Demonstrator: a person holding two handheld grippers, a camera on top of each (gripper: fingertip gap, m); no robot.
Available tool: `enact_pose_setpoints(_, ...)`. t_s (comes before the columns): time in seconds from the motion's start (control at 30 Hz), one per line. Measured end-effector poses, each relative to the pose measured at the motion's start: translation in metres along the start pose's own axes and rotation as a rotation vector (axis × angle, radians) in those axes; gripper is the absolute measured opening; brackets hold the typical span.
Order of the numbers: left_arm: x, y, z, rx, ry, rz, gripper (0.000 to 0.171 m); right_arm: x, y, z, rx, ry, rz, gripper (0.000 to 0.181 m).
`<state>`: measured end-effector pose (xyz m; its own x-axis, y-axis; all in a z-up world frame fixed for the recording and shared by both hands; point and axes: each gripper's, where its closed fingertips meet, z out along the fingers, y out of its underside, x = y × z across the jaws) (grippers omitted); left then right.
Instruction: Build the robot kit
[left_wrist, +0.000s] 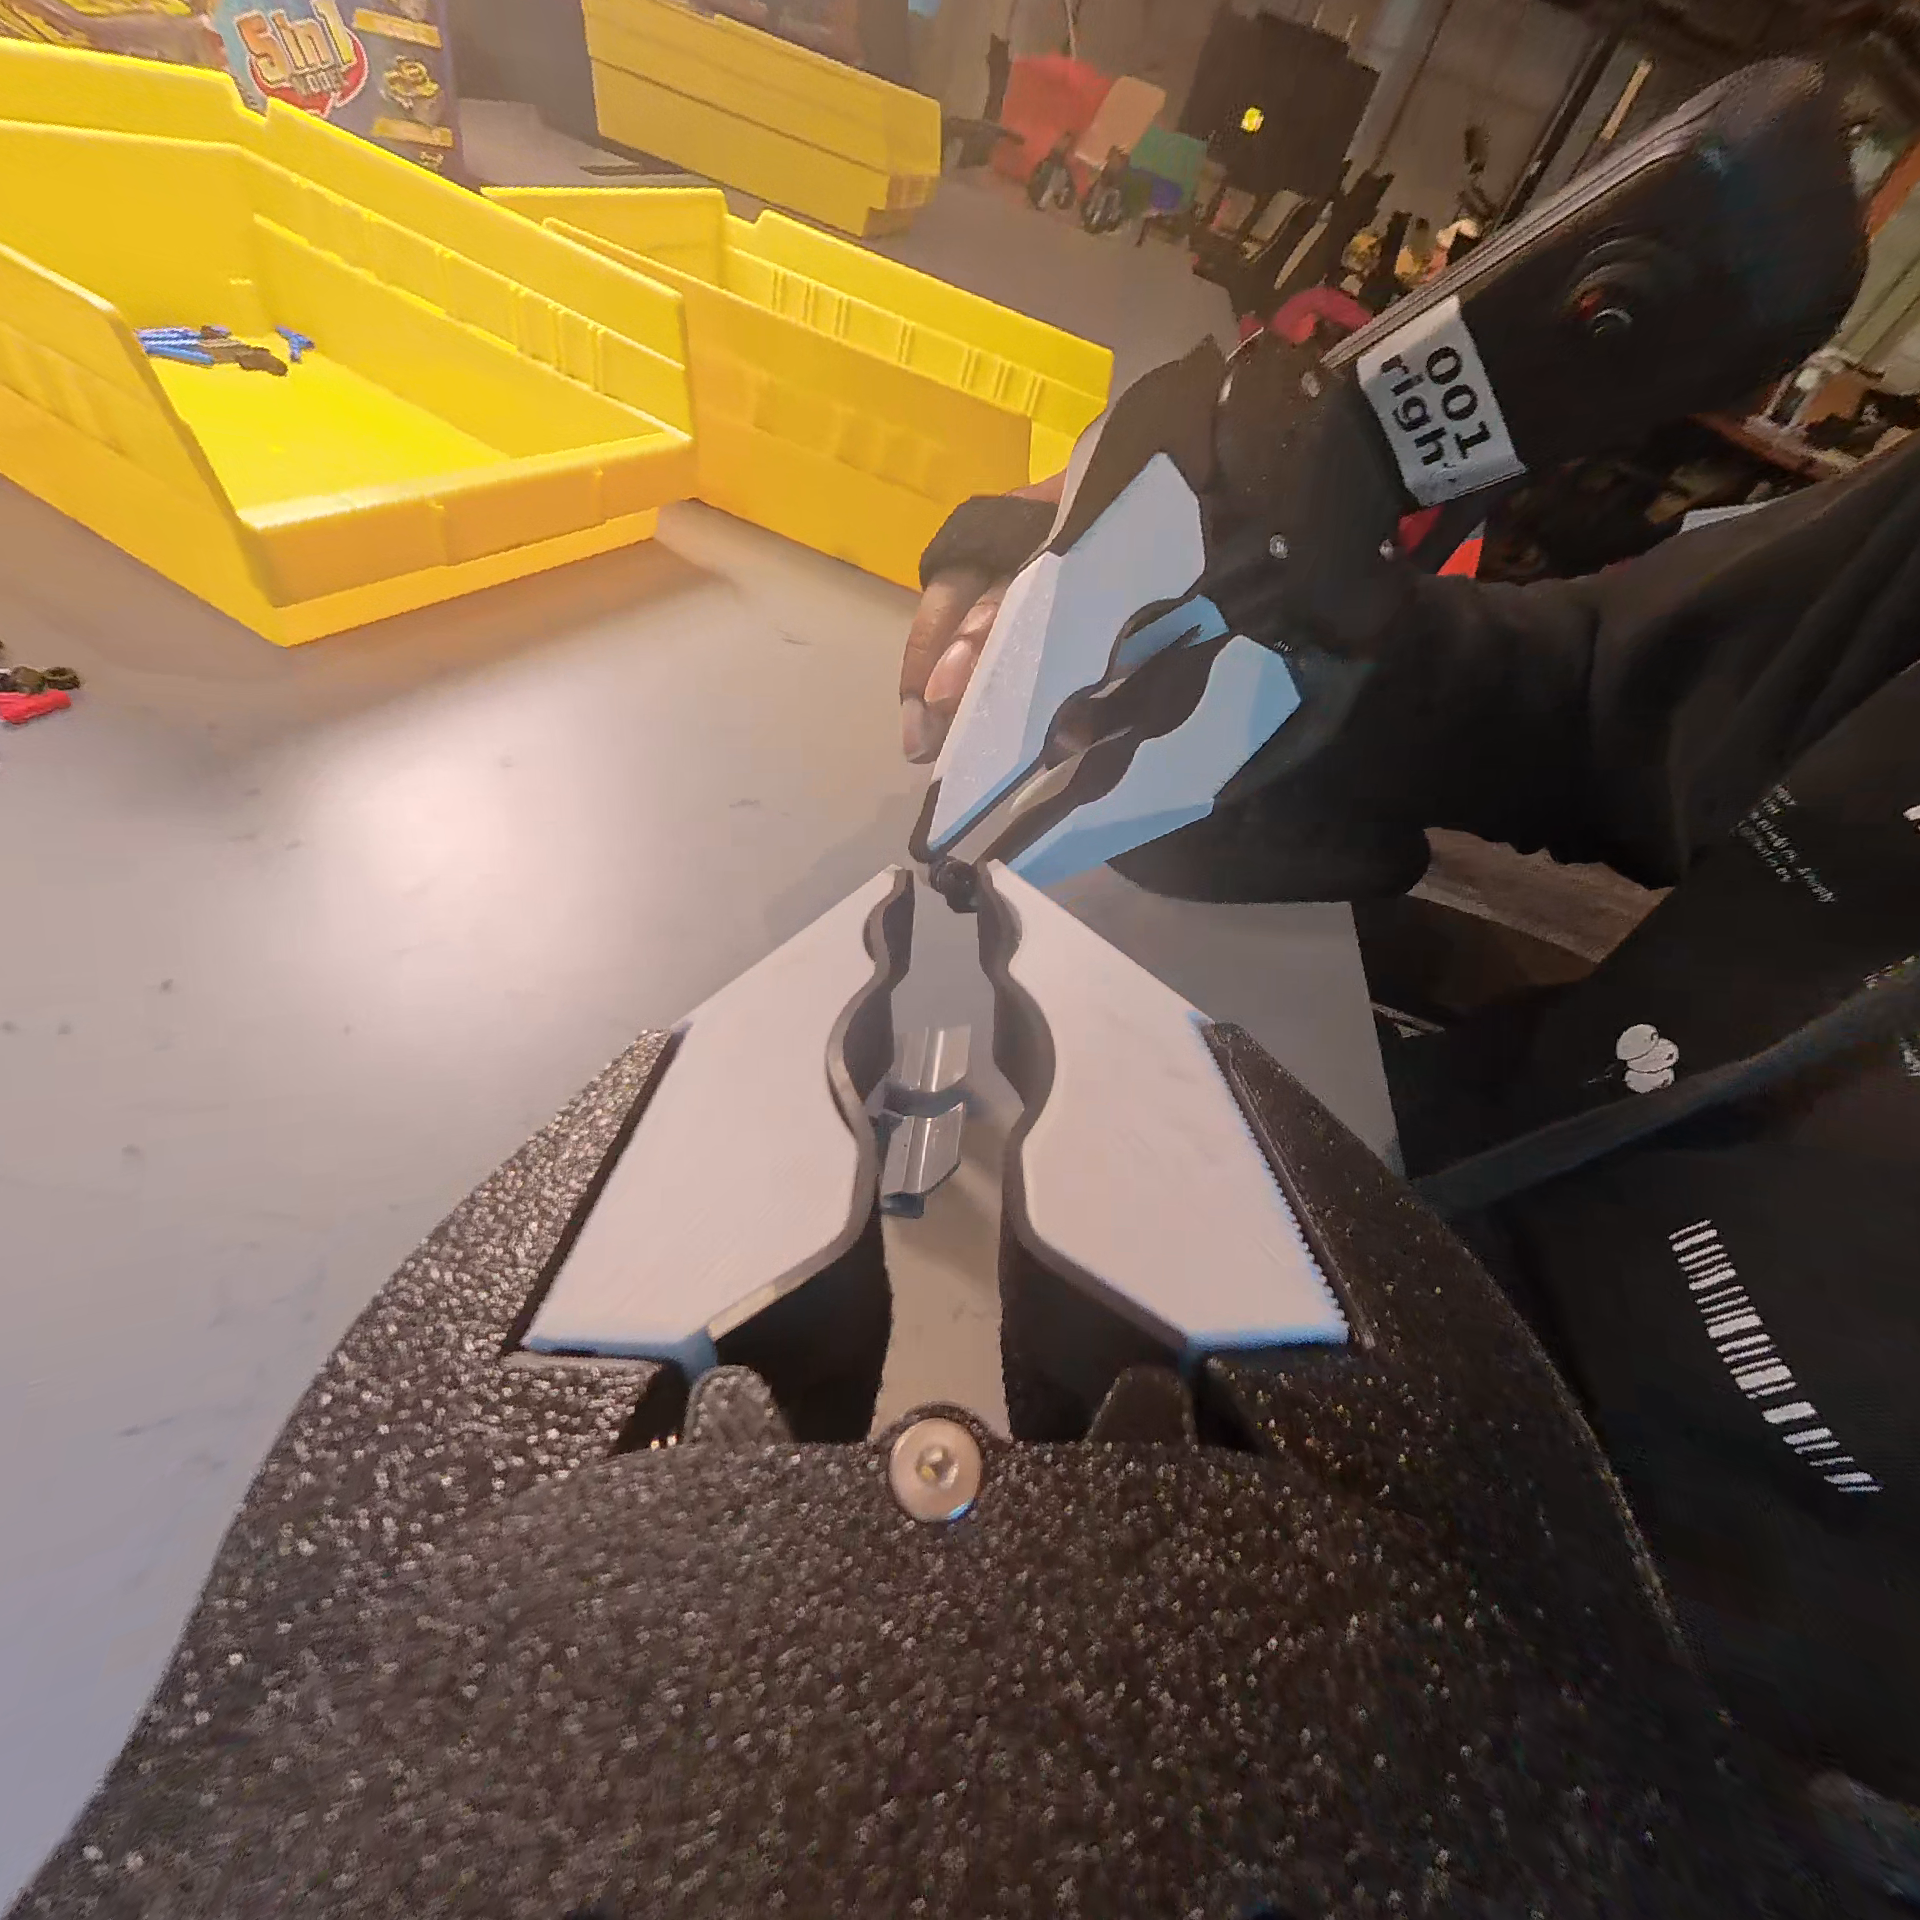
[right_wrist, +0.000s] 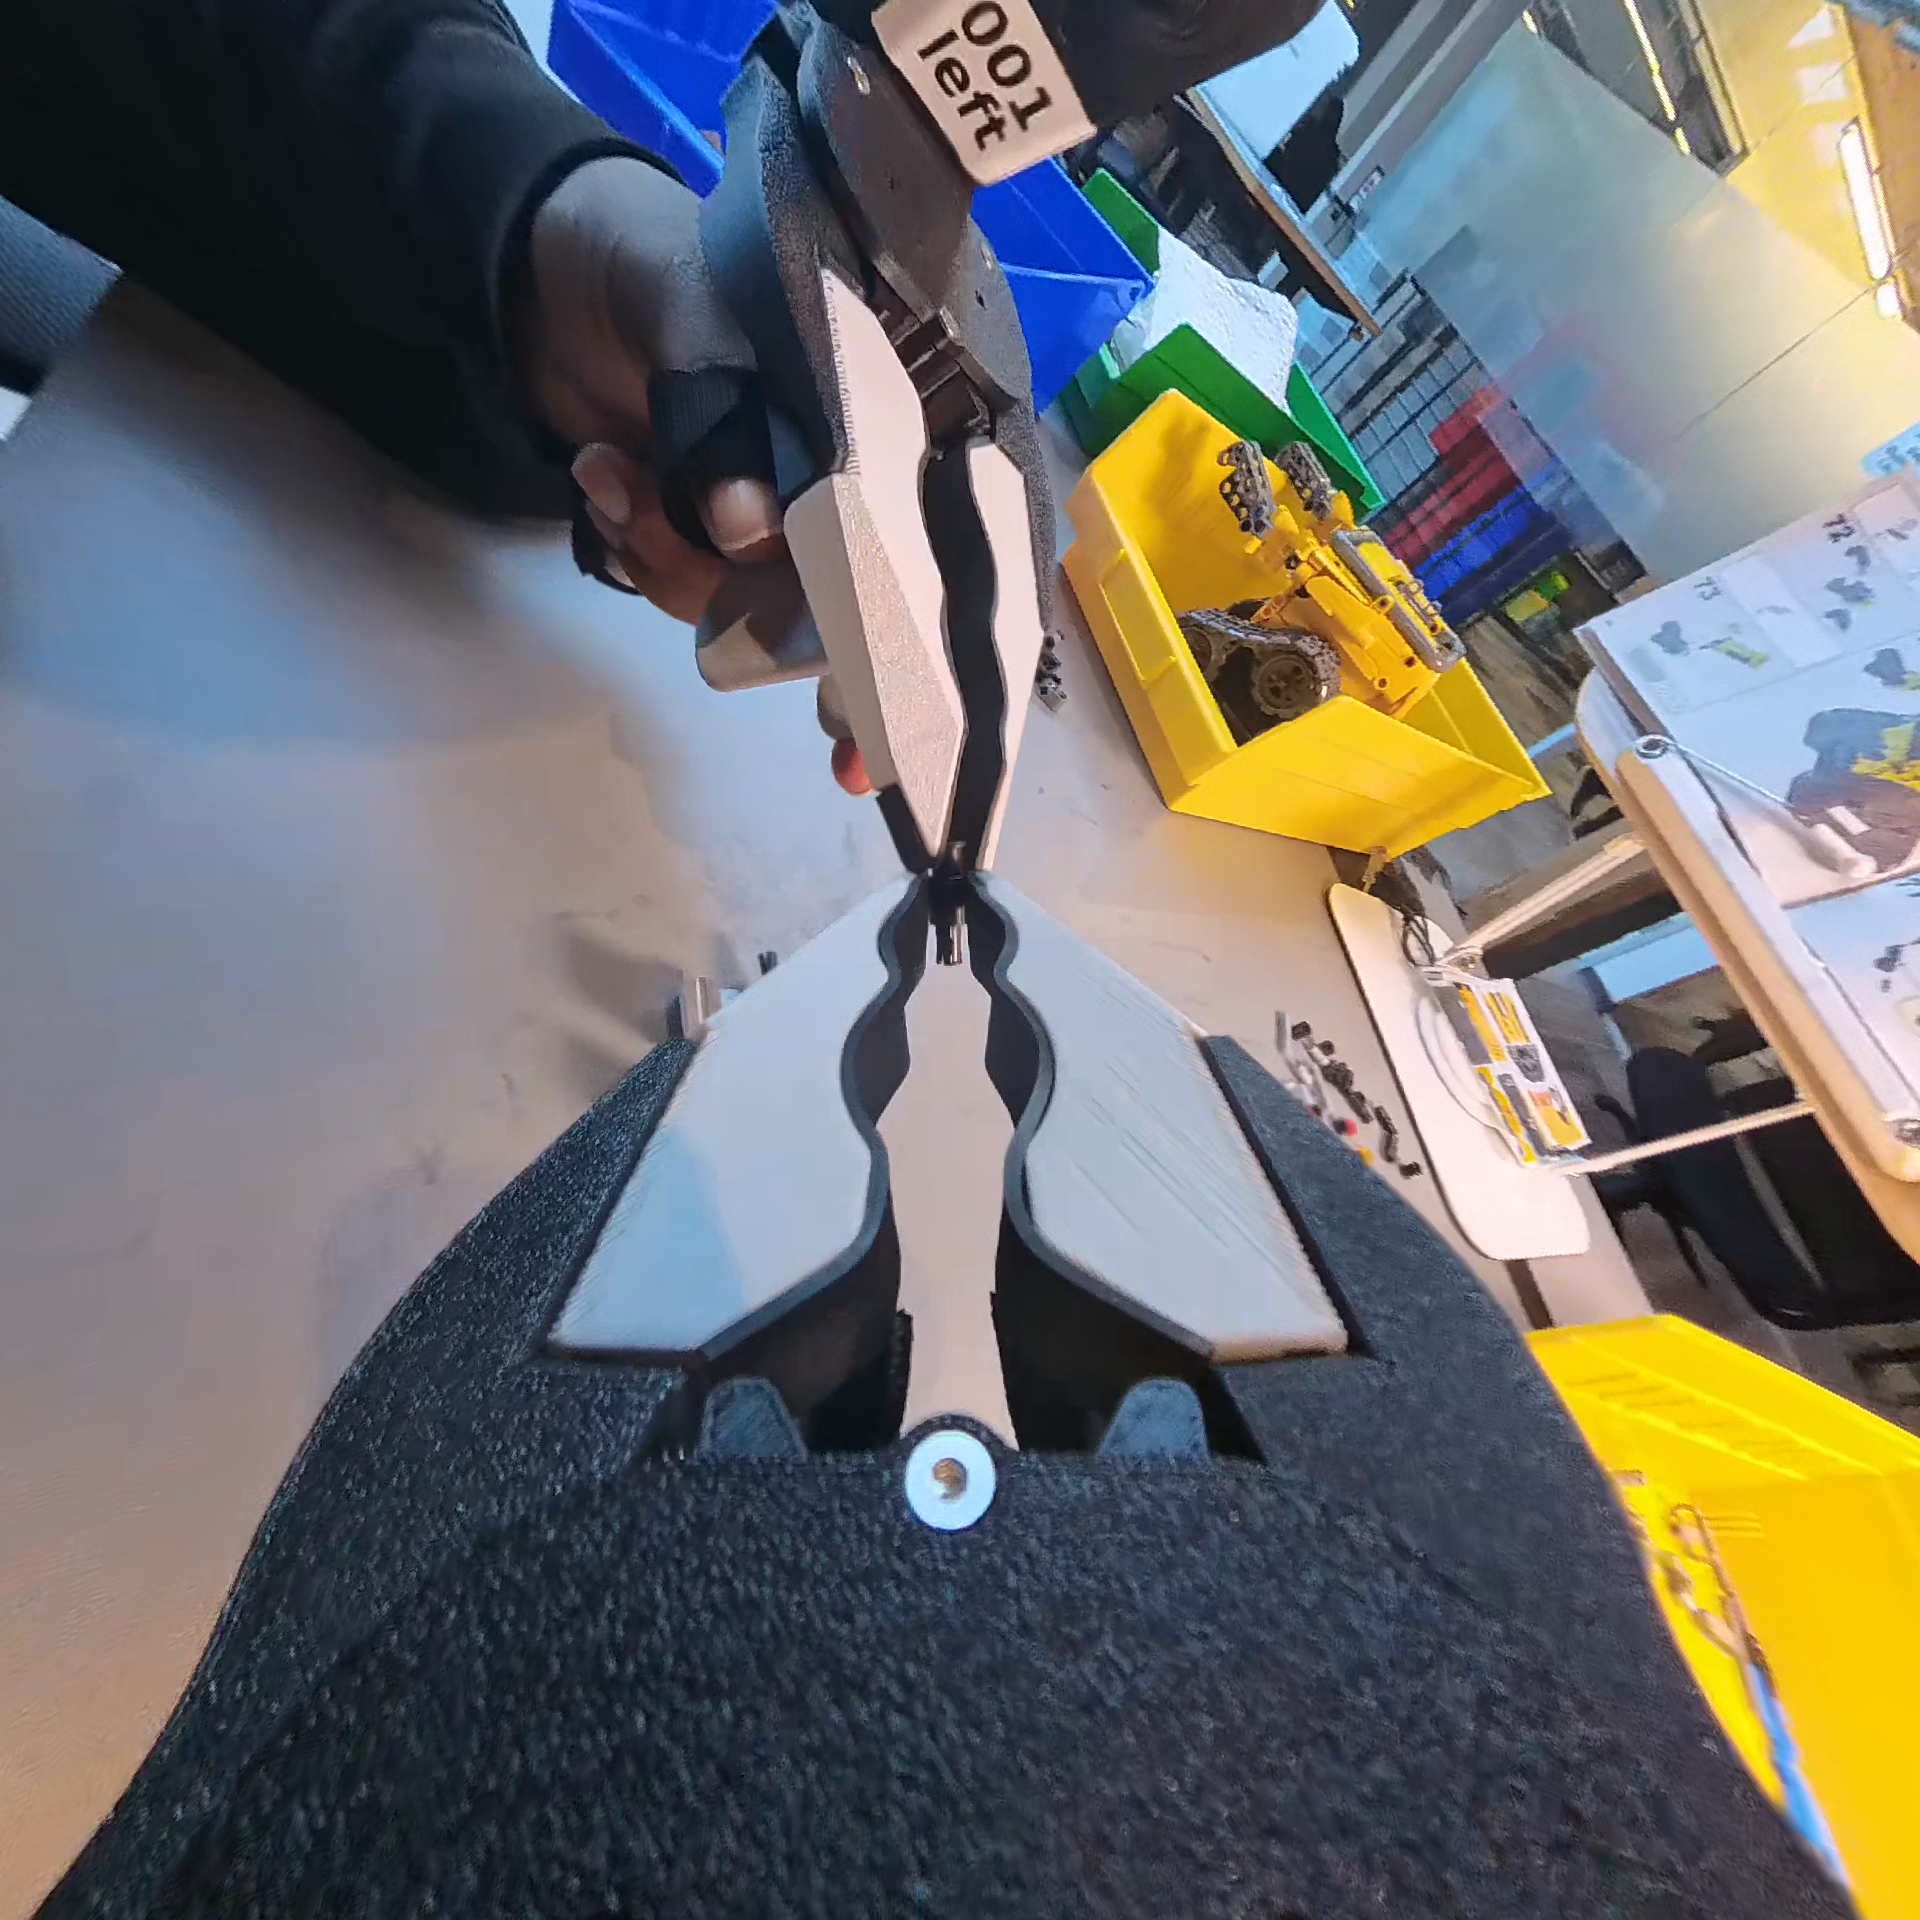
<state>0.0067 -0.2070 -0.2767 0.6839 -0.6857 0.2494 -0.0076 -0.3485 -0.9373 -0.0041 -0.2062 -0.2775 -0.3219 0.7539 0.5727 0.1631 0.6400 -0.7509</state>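
Note:
My left gripper (left_wrist: 953, 883) and my right gripper (right_wrist: 948, 896) meet tip to tip above the grey table (left_wrist: 312, 935). A small black part (left_wrist: 957, 886) sits pinched where the tips meet. In the right wrist view it shows as a short black pin (right_wrist: 948, 930) between my right fingertips. Both grippers are closed down on it, and I cannot tell whether it is one piece or two joined. The right gripper (left_wrist: 961, 847) comes in from the upper right in the left wrist view. The left gripper (right_wrist: 951, 854) comes down from above in the right wrist view. A gloved hand holds each.
Yellow bins (left_wrist: 447, 520) stand to the far left, one with small blue parts (left_wrist: 218, 348). A small metal piece (left_wrist: 925, 1122) lies on the table. A yellow bin (right_wrist: 1351, 779) holds a yellow tracked model (right_wrist: 1309, 613). Loose black parts (right_wrist: 1340, 1091), a white board (right_wrist: 1475, 1174) and a booklet on a stand (right_wrist: 1818, 675) are on the right. The small metal piece (left_wrist: 925, 1122) is about 8 centimeters from both grippers' fingertips.

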Motion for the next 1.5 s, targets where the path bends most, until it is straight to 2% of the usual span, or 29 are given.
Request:
enact_pose_setpoints(0.2, 0.005, -0.005, -0.003, 0.007, -0.017, 0.106, 0.007, 0.002, -0.006, -0.002, 0.018, 0.025, -0.031, 0.007)
enact_pose_setpoints(0.3, 0.015, -0.010, -0.006, 0.033, 0.008, 0.224, 0.006, 0.001, -0.013, -0.008, 0.116, -0.048, 0.117, 0.014)
enact_pose_setpoints(0.37, 0.023, -0.014, -0.008, 0.062, 0.032, 0.276, 0.006, -0.003, -0.017, -0.013, 0.182, -0.156, 0.261, 0.018)
enact_pose_setpoints(0.47, 0.032, -0.016, -0.010, 0.089, 0.066, 0.318, 0.006, -0.006, -0.022, -0.017, 0.242, -0.250, 0.375, 0.016)
enact_pose_setpoints(0.57, 0.034, -0.016, -0.010, 0.095, 0.072, 0.330, 0.006, -0.010, -0.029, -0.019, 0.283, -0.306, 0.416, 0.010)
enact_pose_setpoints(0.8, 0.031, -0.015, -0.009, 0.091, 0.077, 0.307, 0.006, -0.008, -0.028, -0.018, 0.308, -0.321, 0.462, 0.008)
enact_pose_setpoints(0.9, 0.013, 0.001, -0.008, -0.015, 0.043, 0.276, 0.007, -0.006, -0.010, -0.012, 0.244, -0.308, 0.460, 0.007)
enact_pose_setpoints(1.03, -0.031, 0.056, -0.020, -0.312, -0.047, 0.270, 0.015, -0.009, 0.039, -0.006, 0.042, -0.306, 0.426, 0.007)
enact_pose_setpoints(1.1, -0.041, 0.078, -0.022, -0.409, -0.060, 0.255, 0.018, -0.016, 0.054, -0.004, -0.033, -0.337, 0.405, 0.007)
enact_pose_setpoints(1.27, -0.035, 0.093, -0.011, -0.473, -0.029, 0.277, 0.014, -0.028, 0.072, -0.001, -0.136, -0.377, 0.367, 0.007)
enact_pose_setpoints(1.5, -0.032, 0.093, 0.002, -0.475, -0.031, 0.333, 0.005, -0.036, 0.088, 0.001, -0.215, -0.388, 0.332, 0.007)
